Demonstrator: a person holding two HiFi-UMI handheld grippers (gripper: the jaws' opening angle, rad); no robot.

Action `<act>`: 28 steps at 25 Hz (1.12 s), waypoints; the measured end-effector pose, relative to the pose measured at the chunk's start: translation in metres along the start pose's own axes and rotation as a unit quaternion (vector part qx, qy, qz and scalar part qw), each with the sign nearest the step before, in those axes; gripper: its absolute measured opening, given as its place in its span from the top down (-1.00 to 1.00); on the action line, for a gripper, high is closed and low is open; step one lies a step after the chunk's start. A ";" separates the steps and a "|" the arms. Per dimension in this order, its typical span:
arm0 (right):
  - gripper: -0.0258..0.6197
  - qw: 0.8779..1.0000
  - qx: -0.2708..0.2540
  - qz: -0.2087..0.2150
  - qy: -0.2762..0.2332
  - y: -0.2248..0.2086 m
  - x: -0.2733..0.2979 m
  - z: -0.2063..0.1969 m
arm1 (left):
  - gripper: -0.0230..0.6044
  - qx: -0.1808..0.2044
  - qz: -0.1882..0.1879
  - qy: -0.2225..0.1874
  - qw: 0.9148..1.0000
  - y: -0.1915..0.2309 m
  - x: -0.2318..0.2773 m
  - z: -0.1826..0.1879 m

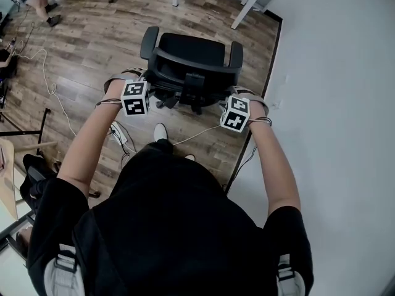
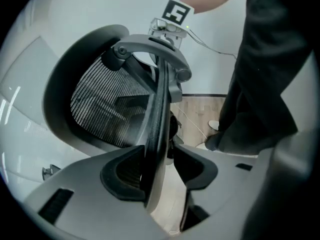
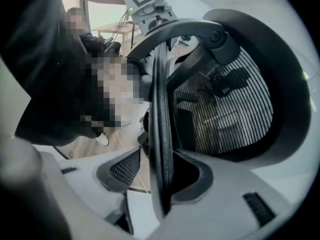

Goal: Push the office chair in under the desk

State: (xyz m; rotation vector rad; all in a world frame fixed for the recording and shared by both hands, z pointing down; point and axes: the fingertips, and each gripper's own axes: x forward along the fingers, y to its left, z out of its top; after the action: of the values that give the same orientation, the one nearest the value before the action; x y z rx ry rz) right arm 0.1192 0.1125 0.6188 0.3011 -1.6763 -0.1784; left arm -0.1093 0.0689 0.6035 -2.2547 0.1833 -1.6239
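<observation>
Bulky yet presumably free-rolling, the office chair (image 1: 191, 54) is best driven at its stiff backrest rim (image 2: 158, 99), which the left gripper (image 2: 172, 171) and right gripper (image 3: 157, 175) straddle, jaws open, unclamped.

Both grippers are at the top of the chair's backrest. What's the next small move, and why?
Probably close both jaws on the backrest rim. It sits between the open jaws of the left gripper and the right gripper, not yet clamped. Grip first, then push toward the desk.
</observation>
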 end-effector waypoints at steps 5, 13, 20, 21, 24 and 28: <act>0.55 1.000 -0.007 0.001 0.007 -0.003 0.002 -0.001 | 0.54 0.026 -0.006 0.030 0.999 0.003 0.005 -0.001; 0.58 1.000 0.006 0.011 0.008 -0.004 0.000 0.002 | 0.55 0.024 -0.017 0.027 0.999 0.004 0.008 -0.001; 0.58 1.000 0.010 -0.013 0.002 -0.003 0.011 0.001 | 0.55 0.032 -0.006 0.029 0.999 0.006 0.017 -0.005; 0.58 1.000 0.011 -0.014 0.002 -0.005 0.013 0.002 | 0.55 0.033 -0.004 0.030 0.999 0.009 0.019 -0.007; 0.59 1.000 0.014 -0.015 0.005 -0.019 0.019 0.006 | 0.55 0.037 0.002 0.032 0.999 0.024 0.023 -0.014; 0.59 1.000 0.022 -0.020 0.006 -0.016 0.035 0.002 | 0.54 0.044 0.010 0.034 0.998 0.023 0.039 -0.017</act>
State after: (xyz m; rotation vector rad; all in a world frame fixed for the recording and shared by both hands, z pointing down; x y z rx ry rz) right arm 0.1148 0.0867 0.6474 0.3682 -1.6642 -0.1698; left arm -0.1098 0.0324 0.6349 -2.1285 0.1480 -1.6657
